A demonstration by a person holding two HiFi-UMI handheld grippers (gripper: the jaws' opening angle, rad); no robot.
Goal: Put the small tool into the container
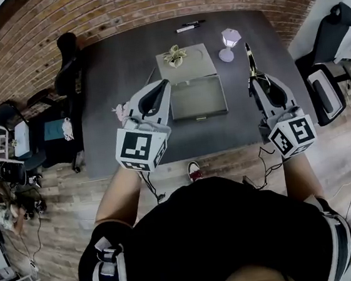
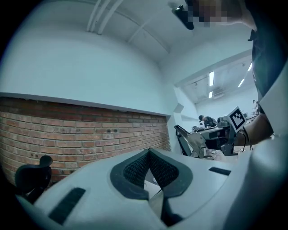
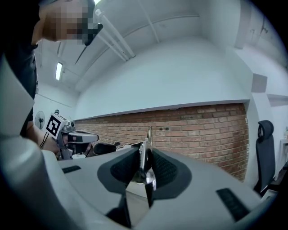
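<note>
While a red brick wall (image 1: pixel 117 11) spans the far side of the room, a dark grey table (image 1: pixel 117 68) fills the middle of the head view, standing on a wooden plank floor (image 1: pixel 62 194). A black office chair (image 1: pixel 69 60) stands at the table's left end and another black chair (image 1: pixel 333 33) stands off to the right. The person's black-shirted torso (image 1: pixel 223 226) takes up the bottom of the head view, with both forearms reaching forward.

Near the middle of the table sits the container (image 1: pixel 198 97), a shallow grey case lying open with its lid (image 1: pixel 186 66) folded back toward the wall. Its tray looks bare inside.

The left gripper (image 1: pixel 161 85) is held over the table just left of the container. In the left gripper view its two dark pads meet at the tips, with nothing between them (image 2: pixel 149 151).

The right gripper (image 1: pixel 255 78) is held to the right of the container, apart from it. Its jaws are clamped on the small tool (image 1: pixel 251 61), a slim metal piece standing upright between the pads, its thin tip poking out past them (image 3: pixel 147 134). So the tool is in the right gripper's grasp, outside the container.

On the lid rests a small pale plant-like ornament (image 1: pixel 175 56). Just right of the lid stands a little lilac lamp-shaped object (image 1: pixel 230 42). Two pens (image 1: pixel 189 25) lie near the table's far edge.
</note>
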